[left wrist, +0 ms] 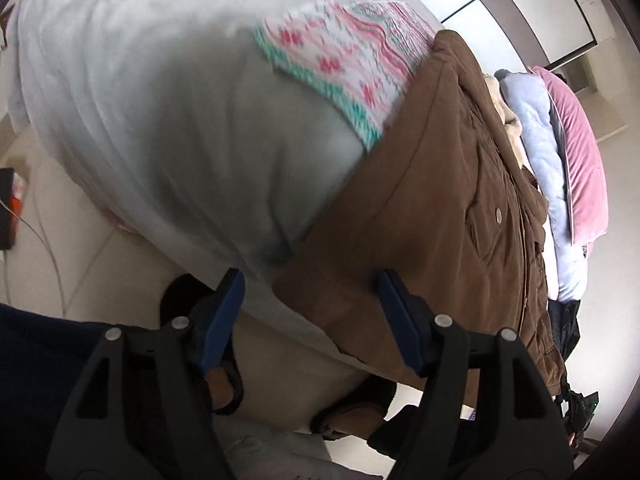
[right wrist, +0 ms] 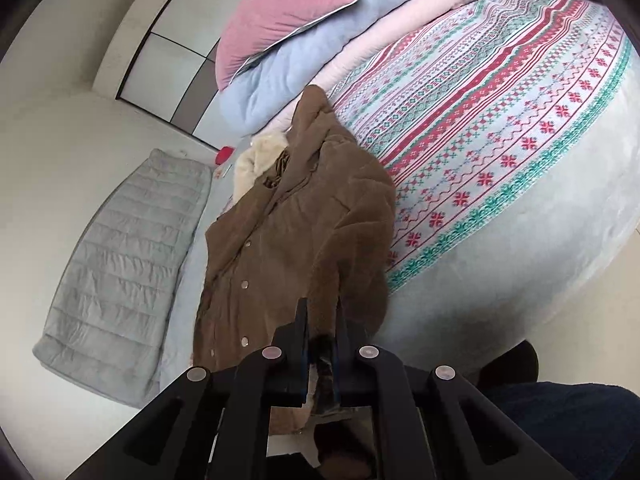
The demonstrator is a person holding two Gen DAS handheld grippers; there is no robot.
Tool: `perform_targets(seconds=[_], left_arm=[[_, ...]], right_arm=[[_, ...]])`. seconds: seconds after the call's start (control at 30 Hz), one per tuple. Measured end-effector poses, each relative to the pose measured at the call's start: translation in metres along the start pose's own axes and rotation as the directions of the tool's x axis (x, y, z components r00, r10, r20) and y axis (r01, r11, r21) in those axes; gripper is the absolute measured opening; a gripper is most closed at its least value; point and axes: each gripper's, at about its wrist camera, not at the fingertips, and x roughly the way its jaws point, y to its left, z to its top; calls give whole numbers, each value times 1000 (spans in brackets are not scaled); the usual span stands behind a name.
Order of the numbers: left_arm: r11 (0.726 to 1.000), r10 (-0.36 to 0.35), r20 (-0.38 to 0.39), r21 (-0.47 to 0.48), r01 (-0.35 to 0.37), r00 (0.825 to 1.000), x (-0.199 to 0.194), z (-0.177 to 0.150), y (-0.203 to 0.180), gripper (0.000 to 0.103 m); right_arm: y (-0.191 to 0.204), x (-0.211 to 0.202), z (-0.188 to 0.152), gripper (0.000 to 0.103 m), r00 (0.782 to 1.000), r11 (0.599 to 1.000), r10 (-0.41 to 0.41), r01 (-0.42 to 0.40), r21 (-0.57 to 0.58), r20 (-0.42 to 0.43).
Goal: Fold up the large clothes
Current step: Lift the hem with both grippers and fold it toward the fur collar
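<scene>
Brown coat half-held at the bed's edge

Left view: left gripper spread, empty, above the coat hem, lower centre. Right view: right gripper pinches coat fabric, bottom centre; a one-sided hold could drag it off the bed.

Brown coat; pink pillow; red-green patterned blanket; grey quilted garment.
</scene>
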Motion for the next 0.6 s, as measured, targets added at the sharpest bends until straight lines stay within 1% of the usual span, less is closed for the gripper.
perform_targets(seconds=[0.1,0.13,0.17,0.23,0.3,0.37,0.4,0.47,0.53,0.6], left_arm=[[1000,-9,18,8,8,1000,11,-1,-5,71],[1000,-13,22,8,13,1000,13,-1,-6,69],[1000,-23,30,22,22,999,13,-3,-8,65],[997,-60,31,51,58,998,7,-4,-15,29],[997,-43,47,73,40,998,-2,-5,-23,18],[997,-33,74,70,27,997,-15,-8,-29,16],[997,-40,94,63,34,995,-26,-8,-33,16],[996,-56,153,81,44,987,-48,-7,-44,15],[991,-98,212,114,75,972,-77,-4,-62,14],[985,-138,236,138,107,962,-91,3,-80,14]], right_arm=[[2,3,-2,8,1000,1000,12,-12,3,-1],[2,4,-3,8,1000,1000,18,-18,3,0],[1,4,-3,8,1000,1000,20,-20,4,1],[0,2,-3,8,1000,1000,25,-25,9,14],[-2,-4,-3,7,998,998,49,-50,26,31],[-5,-8,-2,7,997,996,71,-73,46,43],[-6,-10,-1,7,996,995,82,-84,56,48],[-7,-15,1,7,993,991,106,-110,70,55],[-8,-16,1,7,989,987,135,-139,79,54],[-7,-15,2,7,988,986,142,-146,81,54]])
